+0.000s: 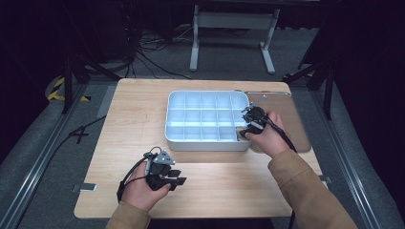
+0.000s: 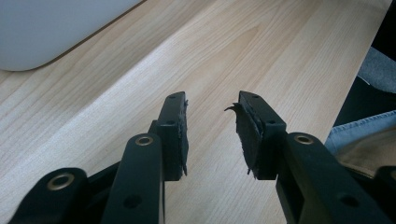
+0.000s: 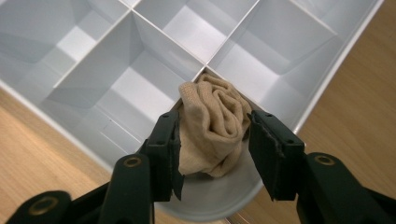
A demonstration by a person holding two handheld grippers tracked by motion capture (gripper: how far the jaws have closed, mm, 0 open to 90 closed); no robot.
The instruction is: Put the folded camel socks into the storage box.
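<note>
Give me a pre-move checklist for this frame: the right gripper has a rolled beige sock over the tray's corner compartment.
1. Sock between the right gripper jaws: ok.
2. Grip firm: cannot tell; jaws flank the roll, contact looks light.
3. Sock over the near corner compartment of the divider tray: ok.
4. That compartment free underneath: cannot tell, the sock hides it.
5. Left gripper open, holding nothing, above bare table: ok.
6. Neighbouring compartments empty: ok.

bright overhead light on the table (image 1: pixel 200 191), dark surroundings, glare in the white tray (image 1: pixel 205 119), soft blurry frames
</note>
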